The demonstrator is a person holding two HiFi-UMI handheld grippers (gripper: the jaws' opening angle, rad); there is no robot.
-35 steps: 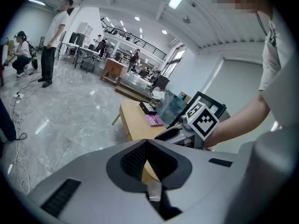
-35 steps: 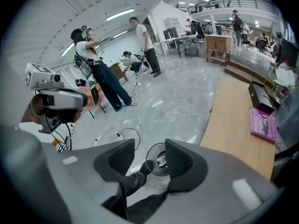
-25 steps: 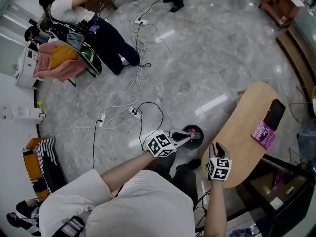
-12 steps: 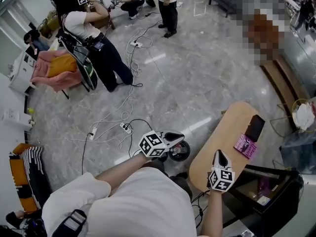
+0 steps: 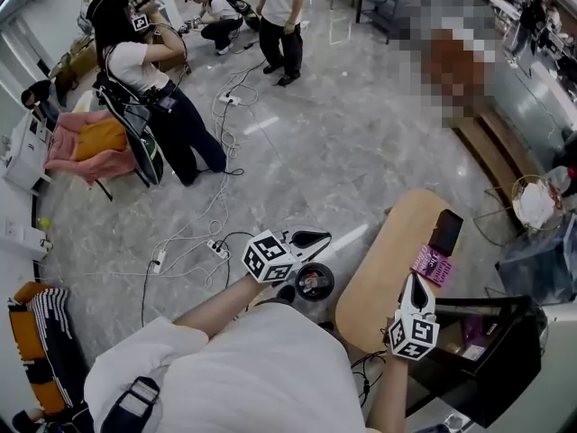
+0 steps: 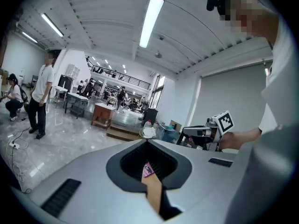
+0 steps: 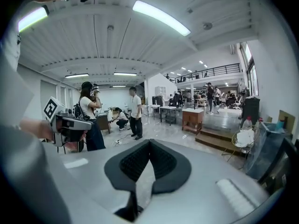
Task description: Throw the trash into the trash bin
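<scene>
A pink packet (image 5: 431, 264) and a black flat item (image 5: 444, 233) lie on the oval wooden table (image 5: 383, 278). A wire bin with a white bag (image 5: 536, 202) stands on the floor at the far right; it also shows as the wire bin (image 7: 245, 139) in the right gripper view. My left gripper (image 5: 311, 239) hangs over the floor left of the table, its jaws meeting at the tip with nothing in them. My right gripper (image 5: 417, 284) is over the table's near end, short of the packet, shut and empty. The left gripper (image 6: 149, 143) and right gripper (image 7: 149, 143) point nearly level.
A black round base (image 5: 314, 280) sits on the floor under my left gripper. Cables and power strips (image 5: 216, 247) trail across the floor. A black crate (image 5: 487, 350) and a dark bag (image 5: 541, 260) stand right of the table. Several people (image 5: 153, 97) are at the back left.
Both grippers have risen from low near the floor and table edge. The head view has tilted up, bringing the wire bin and more of the room into sight.
</scene>
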